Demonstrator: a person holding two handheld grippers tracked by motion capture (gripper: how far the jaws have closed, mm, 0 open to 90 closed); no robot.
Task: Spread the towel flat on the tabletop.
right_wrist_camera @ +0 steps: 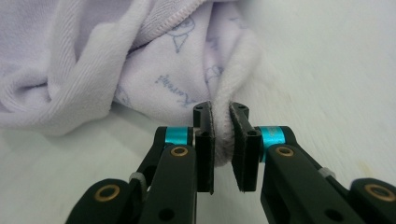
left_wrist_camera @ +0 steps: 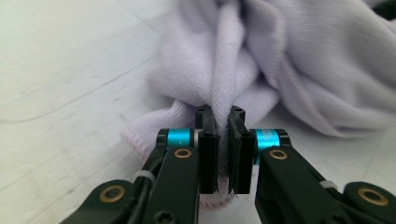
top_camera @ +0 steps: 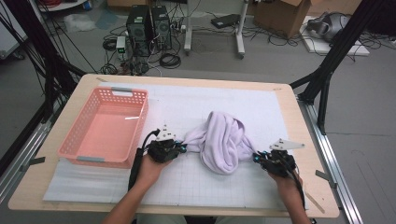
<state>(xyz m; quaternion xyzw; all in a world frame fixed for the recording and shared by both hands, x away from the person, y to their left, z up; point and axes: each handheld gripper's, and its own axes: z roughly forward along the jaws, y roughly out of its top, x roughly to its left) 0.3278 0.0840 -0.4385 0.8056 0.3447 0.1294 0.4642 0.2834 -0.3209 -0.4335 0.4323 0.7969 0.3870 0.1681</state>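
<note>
My left tongs [left_wrist_camera: 223, 140] pinch one fold of the crumpled pale-lilac terry towel [top_camera: 223, 140]; my right tongs [right_wrist_camera: 221, 140] pinch another. The bundle lies between both, equally near, its long axis running tongs to tongs.

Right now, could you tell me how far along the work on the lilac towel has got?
Early stage. Done: both grips are made. The left hand-held gripper is shut on a fold at one end of the lilac towel, and the right hand-held gripper is shut on a hemmed edge at the other. In hand: the towel lies bunched on the white mat between them. Left, probably: spreading or folding it; the pink basket holds nothing.
</note>
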